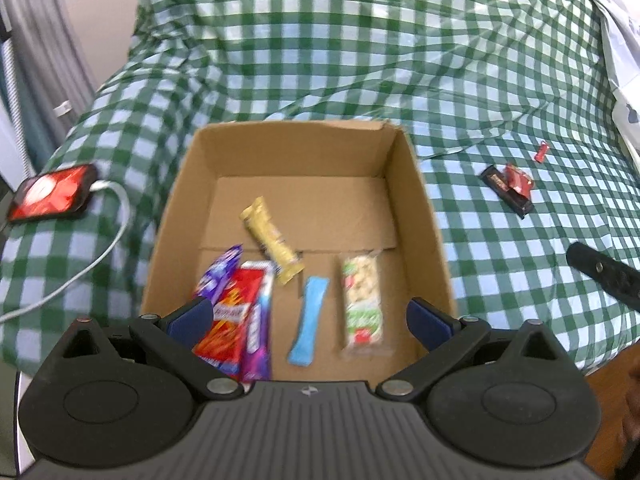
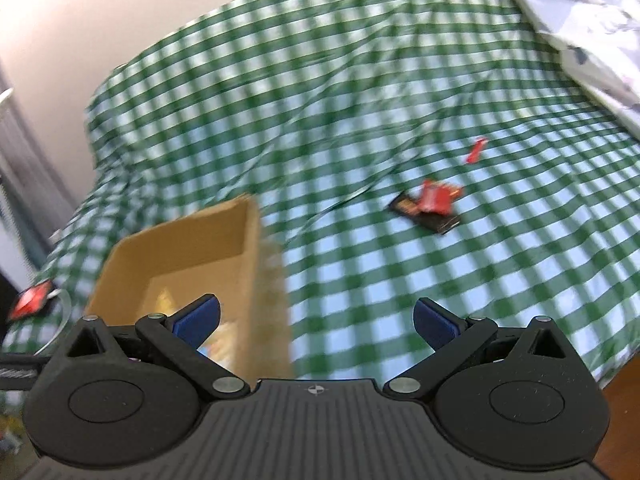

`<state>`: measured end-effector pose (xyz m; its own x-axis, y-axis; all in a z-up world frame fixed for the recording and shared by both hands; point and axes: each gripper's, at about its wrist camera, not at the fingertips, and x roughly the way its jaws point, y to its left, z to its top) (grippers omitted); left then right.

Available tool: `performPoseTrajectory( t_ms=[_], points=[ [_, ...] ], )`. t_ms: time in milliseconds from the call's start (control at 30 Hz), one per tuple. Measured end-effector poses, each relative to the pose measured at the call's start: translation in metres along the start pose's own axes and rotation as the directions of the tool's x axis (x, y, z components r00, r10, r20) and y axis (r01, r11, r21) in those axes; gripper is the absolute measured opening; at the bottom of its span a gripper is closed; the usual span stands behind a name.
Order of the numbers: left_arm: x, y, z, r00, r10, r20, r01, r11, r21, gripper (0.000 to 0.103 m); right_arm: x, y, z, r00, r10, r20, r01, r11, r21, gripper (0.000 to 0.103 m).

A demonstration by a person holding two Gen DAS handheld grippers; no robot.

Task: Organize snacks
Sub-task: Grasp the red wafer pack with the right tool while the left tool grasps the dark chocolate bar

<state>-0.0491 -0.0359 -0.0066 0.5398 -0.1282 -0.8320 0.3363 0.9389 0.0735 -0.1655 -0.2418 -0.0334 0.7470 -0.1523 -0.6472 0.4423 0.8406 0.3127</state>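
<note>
An open cardboard box [image 1: 424,216] sits on the green checked cloth. Inside lie a yellow bar [image 1: 272,240], a blue packet [image 1: 308,320], a nut bar in clear wrap [image 1: 362,304], a red packet [image 1: 228,320] and purple packets [image 1: 220,272]. My left gripper [image 1: 310,320] hangs open just above the box's near side, holding nothing. Out on the cloth to the right lie a dark bar [image 2: 430,216] with a red wrapper [image 2: 436,198] on it, and a small red candy [image 2: 476,150] farther back. My right gripper [image 2: 316,322] is open and empty beside the box [image 2: 252,248], well short of those snacks.
A phone with a red screen [image 1: 54,194] and a white cable [image 1: 104,252] lie left of the box. White crumpled fabric [image 2: 580,20] lies at the far right. The bed edge and a wooden floor [image 2: 624,396] show at lower right. A wall stands behind the bed.
</note>
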Motion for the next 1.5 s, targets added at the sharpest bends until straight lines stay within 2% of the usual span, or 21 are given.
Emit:
performPoseTrajectory(
  t_ms=[133, 333, 567, 733, 767, 800, 833, 867, 900, 1000, 1100, 1167, 1233, 1333, 1433, 1500],
  points=[
    [0.019, -0.023, 0.021, 1.000, -0.018, -0.014, 0.018, 1.000, 0.017, 0.103, 0.034, -0.034, 0.022, 0.997, -0.066, 0.033, 0.065, 0.998, 0.023, 0.102],
    [0.051, -0.055, 0.047, 0.999, -0.031, -0.040, 0.033, 0.999, 0.043, 0.103, 0.112, -0.087, 0.061, 0.990, -0.124, 0.066, 0.119, 0.990, 0.074, 0.102],
    [0.082, -0.085, 0.071, 0.998, -0.031, -0.058, 0.036, 0.997, 0.071, 0.103, 0.233, -0.141, 0.101, 0.984, -0.179, -0.022, 0.181, 0.976, 0.123, 0.102],
    [0.101, -0.110, 0.084, 0.998, -0.024, -0.062, 0.031, 0.992, 0.118, 0.103, 0.300, -0.170, 0.108, 0.970, -0.225, -0.091, 0.238, 0.955, 0.178, 0.102],
    [0.105, -0.115, 0.087, 0.998, -0.025, -0.066, 0.033, 0.992, 0.125, 0.103, 0.309, -0.173, 0.108, 0.971, -0.219, -0.098, 0.233, 0.956, 0.177, 0.100],
    [0.109, -0.121, 0.091, 0.997, -0.032, -0.070, 0.041, 0.991, 0.127, 0.103, 0.316, -0.176, 0.106, 0.972, -0.210, -0.104, 0.225, 0.960, 0.166, 0.093],
    [0.114, -0.128, 0.095, 0.996, -0.044, -0.076, 0.053, 0.991, 0.124, 0.103, 0.321, -0.176, 0.104, 0.972, -0.205, -0.113, 0.220, 0.965, 0.145, 0.081],
    [0.117, -0.134, 0.099, 0.995, -0.057, -0.079, 0.066, 0.991, 0.118, 0.103, 0.321, -0.175, 0.101, 0.970, -0.224, -0.098, 0.234, 0.966, 0.108, 0.073],
    [0.121, -0.141, 0.104, 0.994, -0.071, -0.079, 0.080, 0.991, 0.111, 0.103, 0.317, -0.173, 0.097, 0.972, -0.222, -0.073, 0.227, 0.972, 0.066, 0.049],
    [0.133, -0.171, 0.119, 0.991, -0.115, -0.073, 0.122, 0.987, 0.103, 0.103, 0.300, -0.182, 0.087, 0.976, -0.203, -0.078, 0.205, 0.978, 0.025, 0.049],
    [0.153, -0.209, 0.135, 0.988, -0.142, -0.053, 0.147, 0.983, 0.107, 0.103, 0.264, -0.200, 0.073, 0.964, -0.264, -0.025, 0.264, 0.964, -0.012, 0.049],
    [0.174, -0.240, 0.146, 0.982, -0.177, -0.068, 0.183, 0.979, 0.094, 0.103, 0.238, -0.218, 0.066, 0.952, -0.304, 0.016, 0.304, 0.953, 0.001, 0.049],
    [0.205, -0.275, 0.155, 0.972, -0.214, -0.099, 0.223, 0.970, 0.095, 0.103, 0.219, -0.239, 0.056, 0.939, -0.343, 0.021, 0.342, 0.939, 0.040, 0.049],
    [0.261, -0.317, 0.164, 0.962, -0.207, -0.179, 0.225, 0.970, 0.090, 0.103, 0.207, -0.265, 0.040, 0.924, -0.381, -0.009, 0.380, 0.919, 0.110, 0.050],
    [0.312, -0.345, 0.170, 0.953, -0.196, -0.231, 0.221, 0.971, 0.089, 0.103, 0.199, -0.272, 0.027, 0.927, -0.375, 0.022, 0.370, 0.922, 0.115, 0.050],
    [0.337, -0.355, 0.172, 0.953, -0.131, -0.272, 0.166, 0.980, 0.111, 0.103, 0.199, -0.268, 0.025, 0.925, -0.379, 0.030, 0.375, 0.922, 0.092, 0.050]
  ],
)
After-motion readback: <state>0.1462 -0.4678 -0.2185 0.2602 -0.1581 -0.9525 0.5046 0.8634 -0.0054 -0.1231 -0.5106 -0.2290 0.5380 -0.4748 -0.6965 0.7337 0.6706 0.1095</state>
